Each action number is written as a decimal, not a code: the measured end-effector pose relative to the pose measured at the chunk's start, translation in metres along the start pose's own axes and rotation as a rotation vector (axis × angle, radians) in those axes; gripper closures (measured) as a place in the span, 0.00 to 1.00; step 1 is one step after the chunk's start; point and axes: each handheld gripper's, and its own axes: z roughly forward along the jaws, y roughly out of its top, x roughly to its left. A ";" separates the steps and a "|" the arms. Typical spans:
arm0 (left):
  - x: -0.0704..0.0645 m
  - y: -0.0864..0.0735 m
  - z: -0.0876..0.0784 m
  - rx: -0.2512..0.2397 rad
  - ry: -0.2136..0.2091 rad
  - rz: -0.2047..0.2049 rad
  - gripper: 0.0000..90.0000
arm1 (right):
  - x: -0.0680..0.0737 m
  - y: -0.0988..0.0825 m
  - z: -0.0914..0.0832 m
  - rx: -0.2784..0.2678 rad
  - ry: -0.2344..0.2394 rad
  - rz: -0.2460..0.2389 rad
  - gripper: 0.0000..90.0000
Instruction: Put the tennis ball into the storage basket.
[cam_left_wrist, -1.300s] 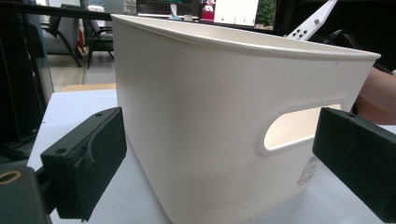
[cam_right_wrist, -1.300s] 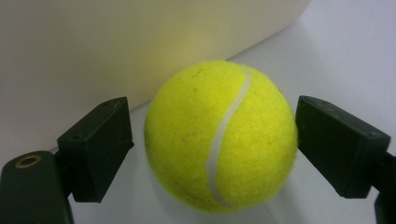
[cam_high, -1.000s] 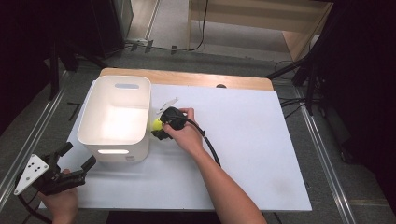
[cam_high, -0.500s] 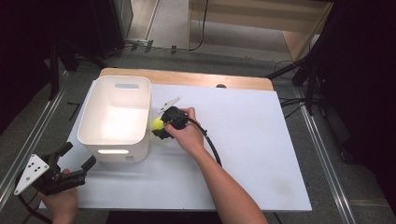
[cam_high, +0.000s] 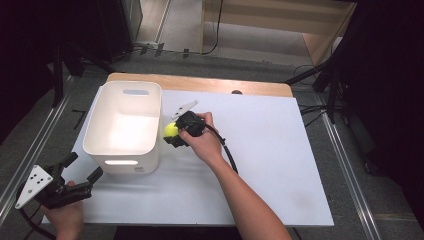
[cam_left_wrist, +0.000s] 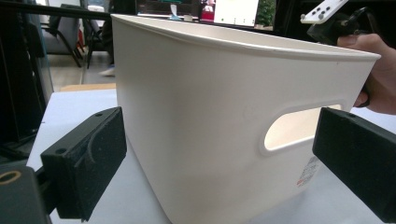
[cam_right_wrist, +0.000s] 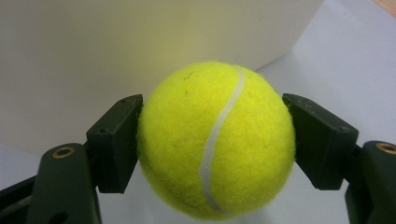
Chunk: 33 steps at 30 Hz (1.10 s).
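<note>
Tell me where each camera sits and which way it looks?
High view: above the table, looking forward and down; both forearms, left gripper and right gripper show.
Left gripper view: on the left gripper, facing the white bin; its open jaws show.
Right gripper view: on the right gripper, facing the bin wall; its jaws pinch the tennis ball.
Shared: high and right gripper views both show the ball.

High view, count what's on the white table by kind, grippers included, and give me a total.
Tennis ball, yellow, clamped in the right gripper: 1
White plastic bin with handle cutouts: 1
Handheld grippers, counting the left gripper with its jaws apart near the bin's front: 2
Total: 4
</note>
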 end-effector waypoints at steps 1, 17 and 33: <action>0.000 0.000 0.000 0.001 0.000 0.001 0.03 | 0.000 0.000 -0.001 -0.005 -0.001 0.001 0.26; 0.000 0.000 0.000 0.002 0.001 0.002 0.03 | -0.001 0.005 -0.023 -0.022 0.008 -0.007 0.26; 0.000 0.000 0.000 0.002 0.000 0.001 0.03 | 0.008 0.016 -0.043 -0.050 0.026 -0.034 0.26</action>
